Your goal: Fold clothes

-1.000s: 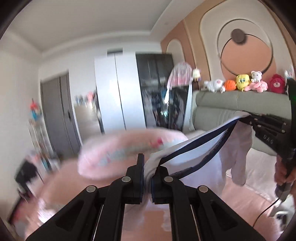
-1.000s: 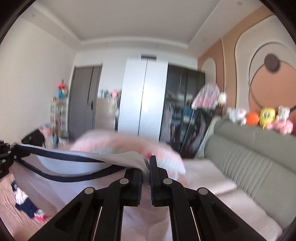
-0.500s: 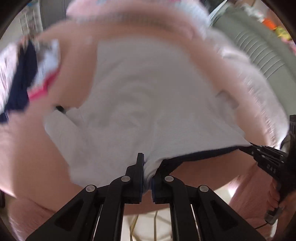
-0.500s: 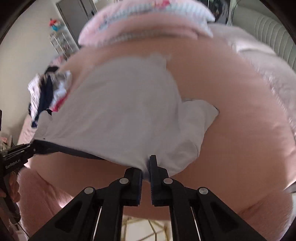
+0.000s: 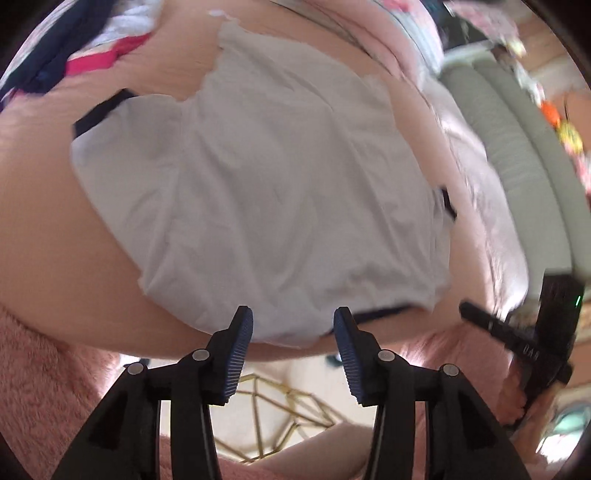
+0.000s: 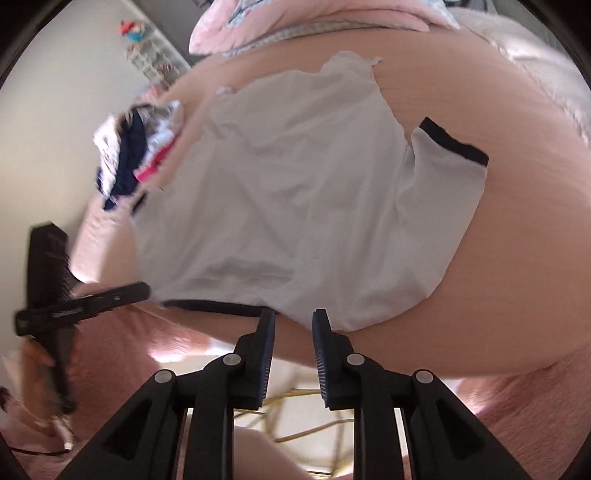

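Releasing the white cotton T-shirt with navy trim (image 5: 273, 192) onto the pink bedspread (image 5: 48, 229)
Both my claws, left gripper (image 5: 293, 325) and right gripper (image 6: 293, 325), were clamped on its hem; now opening, hem at twelve o'clock lying free, ready for folding

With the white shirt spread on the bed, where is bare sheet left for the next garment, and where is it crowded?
Bare pink sheet lies beyond the white shirt past its navy-cuffed sleeve, toward the grey headboard. A narrower strip runs along the near edge. The side with the clothes pile and the far end by the pink quilt are crowded.
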### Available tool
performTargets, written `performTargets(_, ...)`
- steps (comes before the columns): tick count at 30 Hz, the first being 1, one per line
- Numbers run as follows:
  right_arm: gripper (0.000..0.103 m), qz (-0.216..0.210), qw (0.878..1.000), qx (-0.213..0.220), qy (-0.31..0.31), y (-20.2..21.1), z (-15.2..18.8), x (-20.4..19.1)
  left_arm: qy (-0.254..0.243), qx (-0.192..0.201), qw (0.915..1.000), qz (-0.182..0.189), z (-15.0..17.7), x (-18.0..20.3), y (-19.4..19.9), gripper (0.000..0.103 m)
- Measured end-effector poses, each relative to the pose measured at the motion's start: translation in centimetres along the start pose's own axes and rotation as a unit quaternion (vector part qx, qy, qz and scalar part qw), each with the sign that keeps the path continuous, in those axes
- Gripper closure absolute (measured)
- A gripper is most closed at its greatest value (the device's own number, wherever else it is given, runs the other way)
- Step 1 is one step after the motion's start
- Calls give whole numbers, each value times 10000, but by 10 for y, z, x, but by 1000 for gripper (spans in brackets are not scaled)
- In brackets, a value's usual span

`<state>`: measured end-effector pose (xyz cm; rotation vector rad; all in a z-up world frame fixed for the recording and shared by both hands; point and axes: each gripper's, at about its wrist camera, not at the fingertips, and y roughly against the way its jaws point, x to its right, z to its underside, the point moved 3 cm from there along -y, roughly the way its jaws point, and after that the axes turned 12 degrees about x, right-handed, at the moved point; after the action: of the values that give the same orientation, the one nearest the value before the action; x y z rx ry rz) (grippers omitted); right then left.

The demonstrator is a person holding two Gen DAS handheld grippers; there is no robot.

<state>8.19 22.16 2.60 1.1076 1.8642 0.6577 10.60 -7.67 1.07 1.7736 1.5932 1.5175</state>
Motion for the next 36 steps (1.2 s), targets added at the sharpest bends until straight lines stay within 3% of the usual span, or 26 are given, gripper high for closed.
performTargets(3,82,722,9954,196,-601,-6,-1,29,652,73,9970,-410,0,-25,-6,61)
performTargets(5,82,1078,9884,182,-1057,-15,-1,55,899,18,9954,-320,3,-31,-11,61)
performTargets(8,83,689,9838,160,-1647,-22,2,72,1082,-94,9939,-166,11,-30,-15,61)
performTargets(12,83,538,9852,-82,-1625,-35,13,69,1450,-208,9892,99,24,-31,-17,61)
performTargets(15,83,229,9839,-224,-1756,-48,23,65,1457,-197,9890,128,22,-30,-22,61)
performTargets(18,83,264,9820,-94,-1869,-53,18,67,1770,-306,9833,292,24,-22,-29,61)
performTargets(20,83,390,9794,212,-1968,-42,8,66,2007,-366,9780,439,29,-21,-30,61)
performTargets(23,83,660,9795,525,-1830,-29,-4,64,1983,-50,9787,536,29,-19,-30,61)
performTargets(26,82,731,9816,150,-1760,-44,0,64,2206,246,9736,524,18,-25,-32,61)
performTargets(29,82,759,9796,199,-1852,-37,4,61,2116,681,9745,313,8,-26,-29,61)
performTargets(32,82,972,9734,307,-2052,-31,11,70,1989,1026,9746,75,8,-26,-31,61)
performTargets(36,83,898,9612,530,-2554,-33,7,86,1913,1169,9744,168,2,-27,-30,61)
